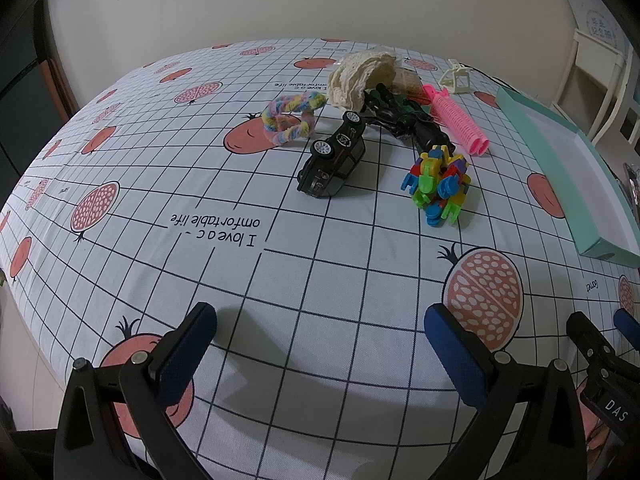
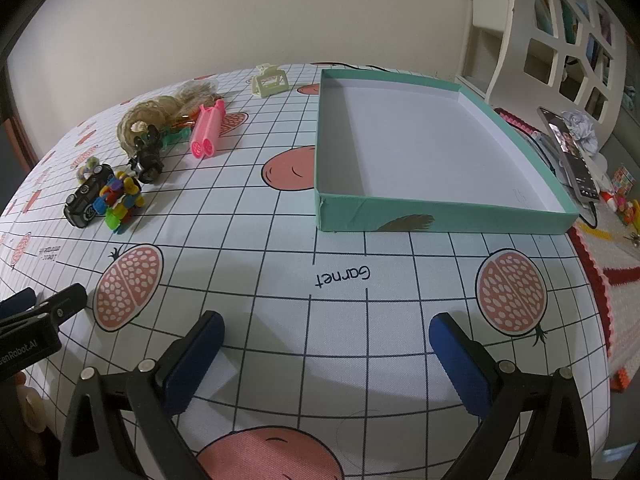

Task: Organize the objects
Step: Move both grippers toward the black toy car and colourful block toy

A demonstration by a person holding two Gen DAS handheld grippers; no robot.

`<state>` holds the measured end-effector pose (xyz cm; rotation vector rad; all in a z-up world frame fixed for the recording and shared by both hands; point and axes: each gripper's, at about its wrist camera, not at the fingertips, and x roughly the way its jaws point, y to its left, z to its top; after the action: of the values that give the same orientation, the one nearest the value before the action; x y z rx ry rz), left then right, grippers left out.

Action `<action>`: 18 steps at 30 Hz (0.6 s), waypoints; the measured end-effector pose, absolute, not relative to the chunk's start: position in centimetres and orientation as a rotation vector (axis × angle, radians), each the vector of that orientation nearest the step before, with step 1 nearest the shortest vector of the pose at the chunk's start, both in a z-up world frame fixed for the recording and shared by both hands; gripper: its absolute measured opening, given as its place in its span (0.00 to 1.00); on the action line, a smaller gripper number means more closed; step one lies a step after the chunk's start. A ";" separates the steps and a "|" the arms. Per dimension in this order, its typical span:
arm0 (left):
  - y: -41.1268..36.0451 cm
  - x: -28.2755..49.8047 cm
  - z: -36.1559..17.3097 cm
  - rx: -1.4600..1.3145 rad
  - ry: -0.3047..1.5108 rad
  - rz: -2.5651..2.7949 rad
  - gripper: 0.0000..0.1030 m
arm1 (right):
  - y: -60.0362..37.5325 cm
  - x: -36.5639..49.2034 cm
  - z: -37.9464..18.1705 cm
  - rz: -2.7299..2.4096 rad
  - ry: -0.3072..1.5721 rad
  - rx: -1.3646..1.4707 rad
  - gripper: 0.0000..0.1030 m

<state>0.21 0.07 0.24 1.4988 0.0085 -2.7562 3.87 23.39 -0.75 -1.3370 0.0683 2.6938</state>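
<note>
**Several small toys await sorting beside an empty box**

Several light toys sit bunched toward the table's far edge: a rigid toy car [image 1: 334, 160] on its side, best gripped across its body; knobbly plastic blocks [image 1: 440, 184]; soft fuzzy wire [image 1: 290, 118]; pink rollers [image 1: 460, 120]. The green box [image 2: 440, 216] stands well apart. Left gripper [image 1: 320, 332] and right gripper [image 2: 326, 340] gape wide, holding nothing, over bare tablecloth [image 1: 320, 264].

I was working in a home, likely a living room or child's room. The worktop [image 2: 280, 208] wore a pomegranate-print cloth, a white cubby shelf [image 2: 560, 40] stood by the plain wall, and toys [image 2: 624, 196] lay beside a crocheted mat [image 2: 616, 280].
</note>
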 end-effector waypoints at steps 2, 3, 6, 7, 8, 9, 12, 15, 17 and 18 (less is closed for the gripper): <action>0.1 0.2 0.2 1.498 0.008 -2.757 1.00 | 23.4 3.9 -0.8 2.693 0.070 -1.334 1.00; 0.1 0.2 0.2 1.495 0.009 -2.756 1.00 | 23.5 4.0 -0.8 2.693 0.070 -1.335 1.00; -0.1 0.1 0.1 1.491 0.012 -2.757 1.00 | 23.5 4.0 -0.9 2.694 0.069 -1.334 1.00; -0.1 0.1 0.1 1.490 0.012 -2.757 1.00 | 23.5 4.0 -0.8 2.694 0.069 -1.336 1.00; -0.1 0.1 0.1 1.494 0.010 -2.756 1.00 | 23.5 4.0 -0.8 2.694 0.070 -1.337 1.00; -0.1 0.1 0.1 1.496 0.011 -2.755 1.00 | 23.6 4.0 -0.8 2.694 0.070 -1.337 1.00; -0.3 -0.1 0.2 1.520 0.008 -2.749 1.00 | 23.6 3.9 -0.8 2.683 0.075 -1.356 1.00; -0.6 -0.3 0.4 1.560 0.046 -2.740 1.00 | 23.5 3.7 -0.3 2.691 0.109 -1.378 1.00; -0.9 -0.5 0.9 1.577 0.101 -2.748 1.00 | 23.2 3.6 0.6 2.715 0.097 -1.361 1.00; -1.0 -0.8 1.4 1.575 0.114 -2.749 1.00 | 22.9 3.5 1.2 2.730 0.083 -1.355 1.00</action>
<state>-0.77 -1.03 1.37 1.5755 0.1136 -2.7491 3.45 22.86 1.17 -1.3547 0.0834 2.7296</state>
